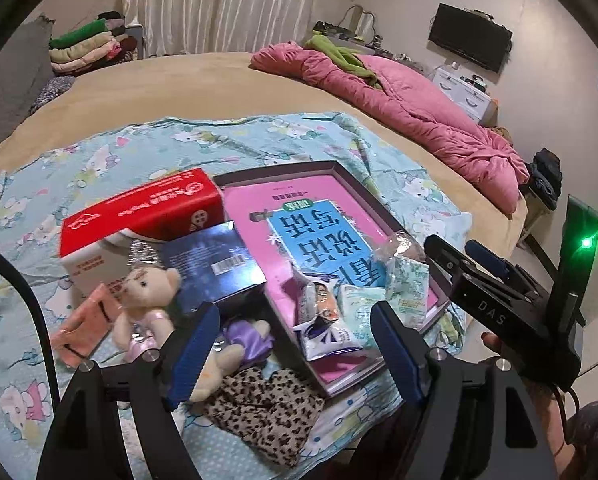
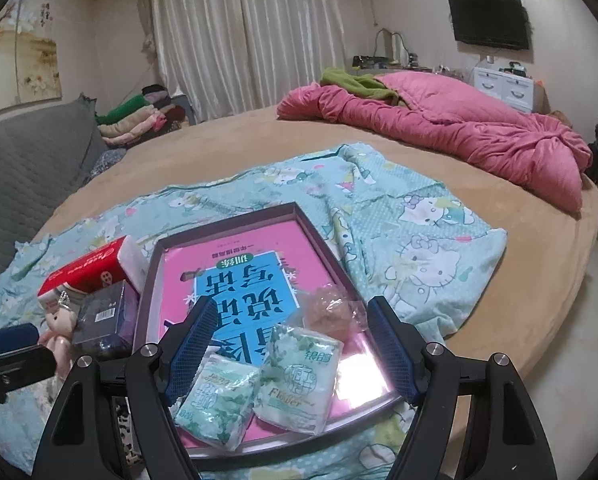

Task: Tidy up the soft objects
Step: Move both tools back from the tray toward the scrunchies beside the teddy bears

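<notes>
Leopard cloth (image 1: 265, 412) lies on cartoon sheet (image 2: 419, 236) covering tan bed (image 2: 259, 140)

- Two small plush bears lay on the blue sheet: one in pink (image 1: 143, 300), one in purple (image 1: 235, 344).
- Two green tissue packs sat in the tray, one (image 2: 215, 400) beside the other (image 2: 299, 376).
- One snack packet (image 1: 327, 320) lay with them.
- One crinkled clear bag (image 2: 331, 312).
- One shallow tray (image 2: 235, 216).
- One red-topped tissue box (image 1: 147, 208).
- One dark box (image 1: 215, 264).
- One leopard-print cloth (image 1: 267, 412).
- One orange pouch (image 1: 83, 328).
</notes>
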`<state>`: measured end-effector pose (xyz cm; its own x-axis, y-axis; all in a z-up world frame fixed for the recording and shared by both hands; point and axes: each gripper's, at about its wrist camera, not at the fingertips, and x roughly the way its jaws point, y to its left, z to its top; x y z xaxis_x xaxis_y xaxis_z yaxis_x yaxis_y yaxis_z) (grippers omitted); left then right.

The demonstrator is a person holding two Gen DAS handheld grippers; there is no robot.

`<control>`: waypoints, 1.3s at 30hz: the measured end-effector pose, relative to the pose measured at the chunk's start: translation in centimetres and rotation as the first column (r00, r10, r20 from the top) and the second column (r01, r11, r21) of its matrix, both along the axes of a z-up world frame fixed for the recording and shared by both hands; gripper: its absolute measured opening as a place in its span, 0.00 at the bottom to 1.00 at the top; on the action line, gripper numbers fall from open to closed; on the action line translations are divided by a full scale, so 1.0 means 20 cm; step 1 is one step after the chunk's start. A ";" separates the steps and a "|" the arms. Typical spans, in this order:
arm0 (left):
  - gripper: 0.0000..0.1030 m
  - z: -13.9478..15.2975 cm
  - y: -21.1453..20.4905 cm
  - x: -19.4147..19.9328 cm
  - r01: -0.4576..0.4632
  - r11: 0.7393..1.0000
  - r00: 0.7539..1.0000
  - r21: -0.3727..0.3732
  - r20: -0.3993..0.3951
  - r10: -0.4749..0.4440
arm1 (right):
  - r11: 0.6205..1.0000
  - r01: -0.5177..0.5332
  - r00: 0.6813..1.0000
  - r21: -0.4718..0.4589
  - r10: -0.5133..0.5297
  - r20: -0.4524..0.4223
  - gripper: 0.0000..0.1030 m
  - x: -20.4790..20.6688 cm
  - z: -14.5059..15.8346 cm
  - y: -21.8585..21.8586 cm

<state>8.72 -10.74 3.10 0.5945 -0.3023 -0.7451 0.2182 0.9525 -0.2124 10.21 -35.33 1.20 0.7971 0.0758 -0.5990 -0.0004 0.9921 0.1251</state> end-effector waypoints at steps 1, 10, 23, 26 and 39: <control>0.76 0.00 0.01 -0.01 -0.003 1.000 1.000 0.000 0.000 0.003 | 1.000 0.000 1.000 -0.001 0.000 0.003 0.76 0.00 0.00 0.00; 0.80 0.05 0.15 -0.04 -0.052 0.999 0.998 -0.014 0.020 0.052 | 1.000 0.023 0.999 -0.009 -0.023 0.032 0.76 -0.02 0.05 -0.01; 0.80 0.13 0.44 -0.11 -0.166 0.986 0.985 0.009 0.059 0.165 | 0.995 -0.092 0.995 0.023 0.091 0.046 0.76 -0.10 0.21 0.15; 0.80 0.14 0.54 -0.14 -0.204 0.979 0.977 0.013 0.062 0.203 | 0.981 -0.185 0.983 0.053 0.184 0.023 0.76 -0.13 0.24 0.27; 0.80 0.01 0.88 -0.28 -0.322 0.946 0.947 0.035 0.020 0.322 | 0.876 -0.483 0.868 -0.006 0.478 -0.132 0.76 -0.25 0.12 0.75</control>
